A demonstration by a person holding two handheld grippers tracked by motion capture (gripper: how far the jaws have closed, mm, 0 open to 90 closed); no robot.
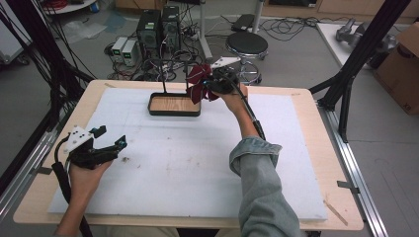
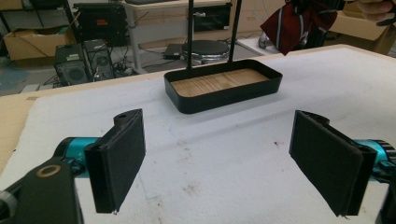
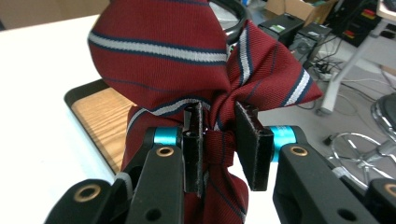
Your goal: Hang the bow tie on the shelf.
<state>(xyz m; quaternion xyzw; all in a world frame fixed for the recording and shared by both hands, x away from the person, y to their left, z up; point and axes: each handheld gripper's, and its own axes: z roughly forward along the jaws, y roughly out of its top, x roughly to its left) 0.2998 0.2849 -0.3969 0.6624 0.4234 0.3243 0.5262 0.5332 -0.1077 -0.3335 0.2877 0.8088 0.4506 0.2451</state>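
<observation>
Right gripper view puts the right gripper [image 3: 219, 140] front and centre: its two black jaws are pinched on the knot band of a dark red striped bow tie [image 3: 187, 65], a grip at the narrow middle that lets both wings fan out freely above the pads. Beyond the jaws, below and to the left, lies the black tray [image 3: 79, 95] with its wood-grain floor.

In the high view the right gripper [image 1: 213, 84] holds the bow tie [image 1: 198, 83] in the air at the far side of the table, just over the right end of the tray [image 1: 174, 112], probably so the tie can go onto the thin black stand that rises from the tray or down into it. The tray holds nothing but its wooden base and the two upright rods.

The left gripper [image 1: 109, 139] rests near the left edge of the white foam mat [image 1: 173, 163], well apart from the tray. Its jaws are spread wide with nothing between the pads [image 2: 122, 158], apparently waiting.
</observation>
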